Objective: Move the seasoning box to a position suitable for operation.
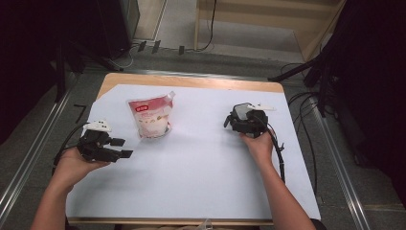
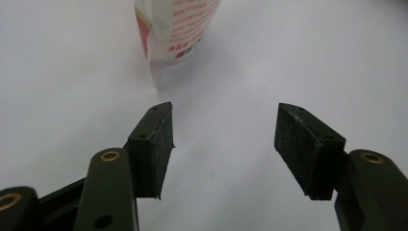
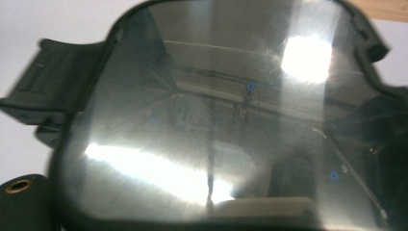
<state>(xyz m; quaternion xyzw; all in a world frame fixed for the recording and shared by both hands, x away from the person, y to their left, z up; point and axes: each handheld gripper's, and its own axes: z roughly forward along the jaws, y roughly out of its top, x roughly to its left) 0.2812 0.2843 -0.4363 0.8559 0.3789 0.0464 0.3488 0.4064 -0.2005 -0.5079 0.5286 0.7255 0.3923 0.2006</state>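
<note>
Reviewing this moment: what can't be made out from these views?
- Pouch print: too small in the high view; top cut off by the left gripper view's upper edge.
- Right gripper jaws: blurred and small in the high view; in the right gripper view a glossy dark object covers them.
- That object's identity: reflections hide it.

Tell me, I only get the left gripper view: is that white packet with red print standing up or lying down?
Observer: Standing. In the high view the packet is upright on the white sheet.
Operator: Is anything else at work on the table?
Observer: The other hand holds the right tongs over the sheet's right part, well apart from the packet.
Operator: What do those tongs look at?
Observer: Their camera faces a dark glossy panel with a black rim, very close and mirroring lamps. I cannot tell whether they are open.
</note>
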